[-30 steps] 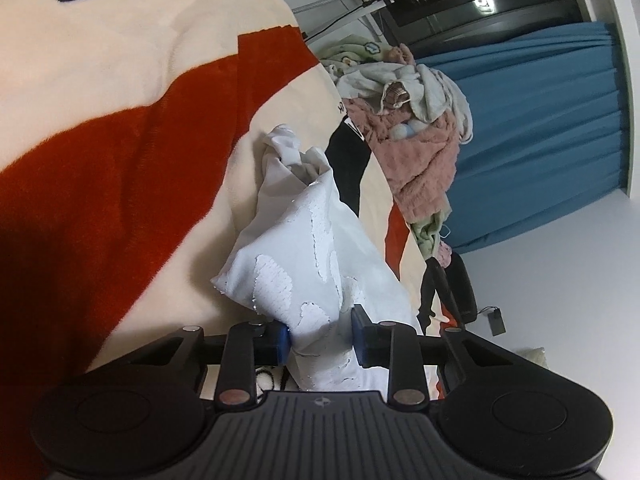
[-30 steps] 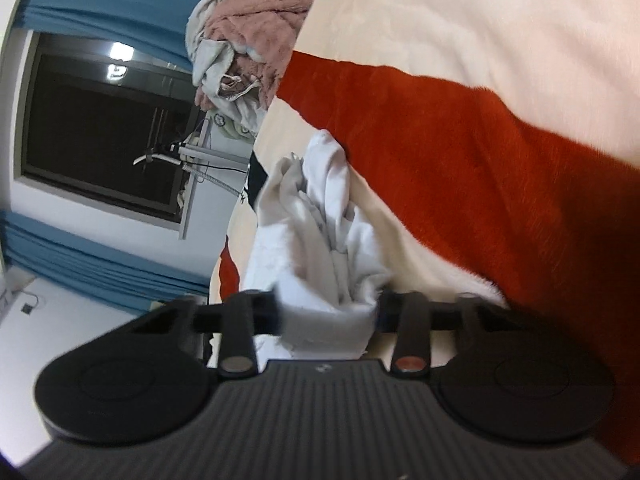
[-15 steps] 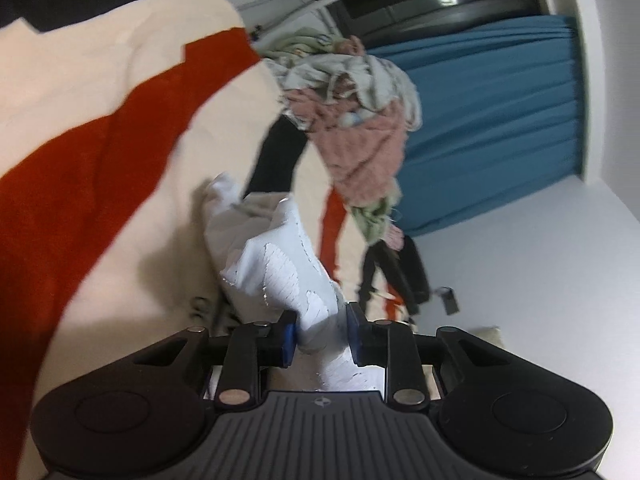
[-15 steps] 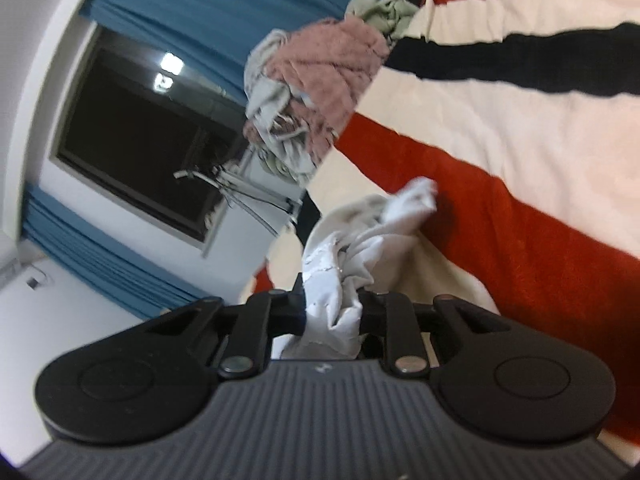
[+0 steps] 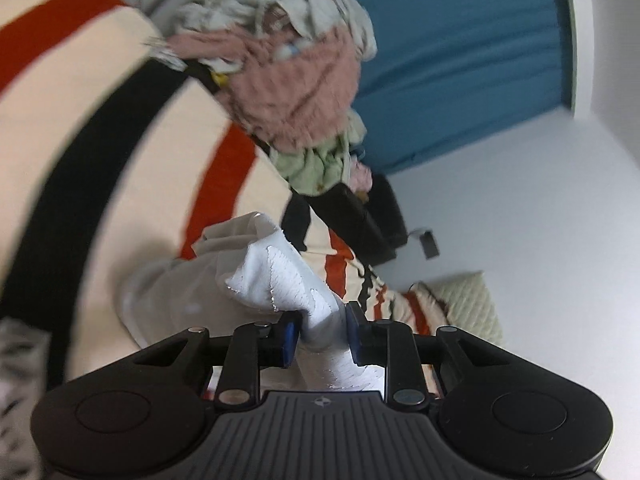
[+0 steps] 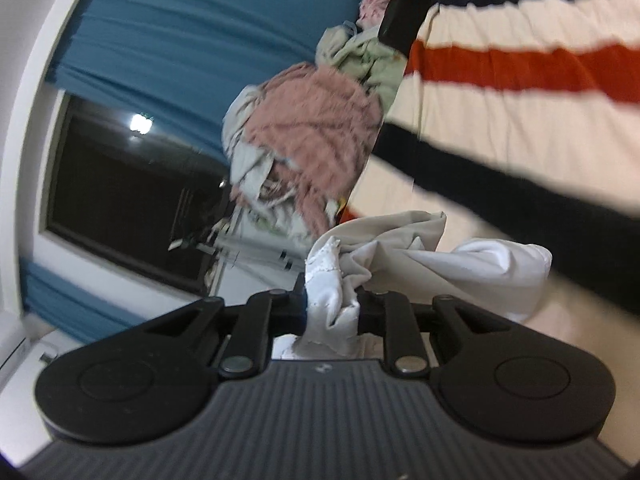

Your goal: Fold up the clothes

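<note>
White garment [image 5: 280,280] bunched, pinched at one edge in left claw [image 5: 322,338], another edge clamped in right claw [image 6: 331,312]; rest trailing onto striped blanket [image 5: 80,128]. Heap of clothes [image 5: 288,80] beyond, blue curtain [image 5: 460,60] behind.

— What colour is the garment [image 5: 276,280]?
— White, with a silvery pattern. The blanket [image 5: 100,128] is cream, striped red and black.
— And at twelve o'clock?
— A pink fuzzy cloth [image 5: 296,92], blue curtain [image 5: 460,60].

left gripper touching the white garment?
Touching. Left wrist view: the left gripper has both blue pads pressed on a bunched fold of the white garment.
</note>
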`<state>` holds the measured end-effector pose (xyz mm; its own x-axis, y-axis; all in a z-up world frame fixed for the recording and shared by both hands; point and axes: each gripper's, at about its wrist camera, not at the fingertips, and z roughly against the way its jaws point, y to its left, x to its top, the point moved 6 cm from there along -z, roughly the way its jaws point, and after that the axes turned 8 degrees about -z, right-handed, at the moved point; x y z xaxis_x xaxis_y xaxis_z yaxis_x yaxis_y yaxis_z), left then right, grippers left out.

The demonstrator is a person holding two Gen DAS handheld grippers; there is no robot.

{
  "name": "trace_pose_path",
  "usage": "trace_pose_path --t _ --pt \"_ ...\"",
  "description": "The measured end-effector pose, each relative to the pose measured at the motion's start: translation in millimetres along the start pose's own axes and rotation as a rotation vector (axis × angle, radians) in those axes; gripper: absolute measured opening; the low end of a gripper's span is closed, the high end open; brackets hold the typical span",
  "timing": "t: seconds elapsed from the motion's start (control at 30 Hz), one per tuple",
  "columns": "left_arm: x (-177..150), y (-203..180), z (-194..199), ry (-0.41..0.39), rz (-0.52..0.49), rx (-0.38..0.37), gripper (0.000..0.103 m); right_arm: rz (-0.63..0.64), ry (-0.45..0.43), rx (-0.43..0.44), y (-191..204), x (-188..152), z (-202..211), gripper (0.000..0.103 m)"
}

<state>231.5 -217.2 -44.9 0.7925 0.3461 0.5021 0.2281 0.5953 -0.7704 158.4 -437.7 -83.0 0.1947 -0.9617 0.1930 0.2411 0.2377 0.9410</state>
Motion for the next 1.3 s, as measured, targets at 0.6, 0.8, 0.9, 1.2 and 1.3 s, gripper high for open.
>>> trace_pose_path --t 0.6,0.8,0.9,1.2,1.3 --pt "9 -39 -281 0.121 -0.410 0.029 0.027 0.231 -0.167 -0.137 -85 151 -126 0.022" --pt "-30 12 -268 0.225 -0.477 0.108 0.029 0.175 -0.077 -0.258 -161 89 -112 0.024" --pt "-49 35 -260 0.274 -0.516 0.148 0.031 0.152 -0.051 -0.335 -168 72 -102 0.024" --pt "-48 -48 -138 0.167 -0.703 0.160 0.050 0.319 -0.046 -0.408 -84 53 -22 0.024" --pt "-47 -79 -93 0.127 -0.752 0.151 0.057 0.397 -0.060 -0.376 -46 40 9 0.024"
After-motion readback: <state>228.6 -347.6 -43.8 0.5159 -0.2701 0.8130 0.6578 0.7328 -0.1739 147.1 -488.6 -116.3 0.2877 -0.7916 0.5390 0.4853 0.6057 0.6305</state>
